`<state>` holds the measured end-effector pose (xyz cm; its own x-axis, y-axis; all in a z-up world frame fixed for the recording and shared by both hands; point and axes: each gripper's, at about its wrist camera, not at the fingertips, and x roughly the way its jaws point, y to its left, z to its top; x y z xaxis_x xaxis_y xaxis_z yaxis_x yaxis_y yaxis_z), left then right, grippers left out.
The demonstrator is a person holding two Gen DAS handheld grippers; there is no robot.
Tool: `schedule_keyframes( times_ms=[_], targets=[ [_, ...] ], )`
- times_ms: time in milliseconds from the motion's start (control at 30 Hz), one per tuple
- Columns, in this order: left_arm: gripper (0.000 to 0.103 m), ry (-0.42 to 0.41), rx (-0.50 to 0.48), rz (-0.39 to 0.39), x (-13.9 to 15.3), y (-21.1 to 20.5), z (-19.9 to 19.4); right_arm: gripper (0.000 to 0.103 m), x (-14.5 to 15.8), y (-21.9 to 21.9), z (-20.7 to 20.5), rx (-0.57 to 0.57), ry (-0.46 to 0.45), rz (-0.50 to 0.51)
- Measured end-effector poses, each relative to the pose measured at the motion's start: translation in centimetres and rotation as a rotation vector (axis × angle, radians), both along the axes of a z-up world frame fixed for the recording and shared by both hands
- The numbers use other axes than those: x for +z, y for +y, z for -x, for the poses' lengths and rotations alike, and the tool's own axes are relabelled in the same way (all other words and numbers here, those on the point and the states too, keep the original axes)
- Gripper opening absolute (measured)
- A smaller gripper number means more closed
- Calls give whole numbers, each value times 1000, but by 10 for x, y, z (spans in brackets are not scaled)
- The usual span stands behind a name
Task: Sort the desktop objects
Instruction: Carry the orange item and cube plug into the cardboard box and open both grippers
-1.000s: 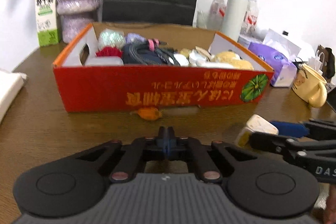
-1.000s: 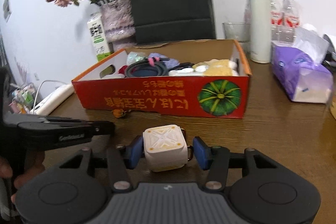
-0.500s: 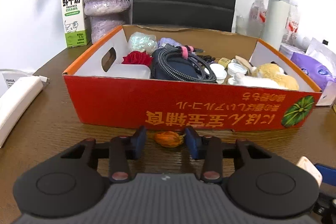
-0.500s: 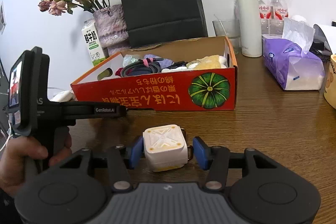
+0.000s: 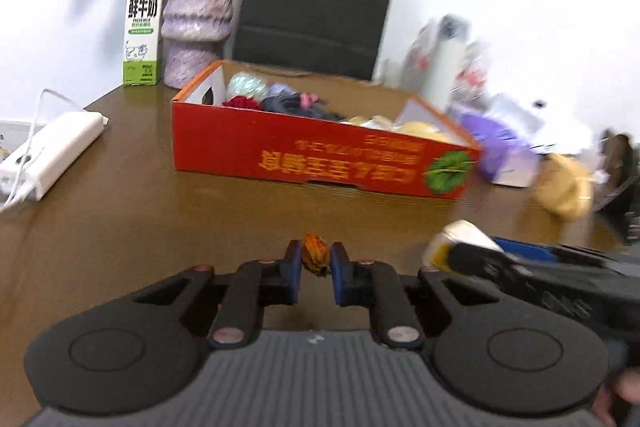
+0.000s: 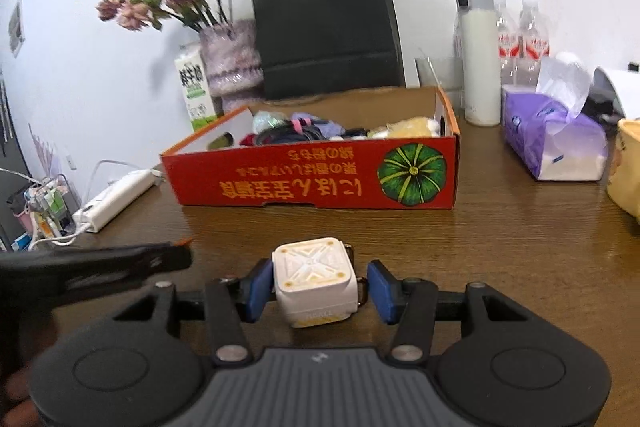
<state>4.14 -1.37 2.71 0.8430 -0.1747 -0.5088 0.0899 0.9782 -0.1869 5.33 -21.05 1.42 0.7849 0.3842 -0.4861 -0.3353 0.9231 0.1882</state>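
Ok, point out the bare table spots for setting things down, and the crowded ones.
Bare wood lies in front of the red box, between it and both claws. More lies left of the box, toward the power strip. A strip right of the box runs up to the tissue pack. The back edge by the vase, bag and bottles is crowded.

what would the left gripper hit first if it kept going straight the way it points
Probably the front wall of the red cardboard box. The left gripper, its jaws closing on a small orange object, has bare wooden table ahead; pointing slightly down, it might meet the tabletop first, since depth is unclear.
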Motion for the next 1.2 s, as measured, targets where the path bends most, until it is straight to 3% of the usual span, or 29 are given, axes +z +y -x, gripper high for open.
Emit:
schedule_keyframes(
  times_ms=[133, 333, 700, 933, 1200],
  targets=[
    [16, -37, -50, 26, 5, 0, 44, 51, 4, -1, 31, -20, -26, -35],
    [16, -61, -61, -53, 6, -9, 83, 51, 8, -3, 73, 0, -26, -31],
    [16, -70, -90, -18, 16, -11, 113, 51, 24, -12, 126, -17, -42, -10],
    [16, -141, -96, -21, 33, -11, 138, 51, 37, -18, 148, -29, -83, 11],
    [16, -167, -110, -27, 47, -20, 122, 51, 53, -23, 145, -34, -139, 34]
  ],
)
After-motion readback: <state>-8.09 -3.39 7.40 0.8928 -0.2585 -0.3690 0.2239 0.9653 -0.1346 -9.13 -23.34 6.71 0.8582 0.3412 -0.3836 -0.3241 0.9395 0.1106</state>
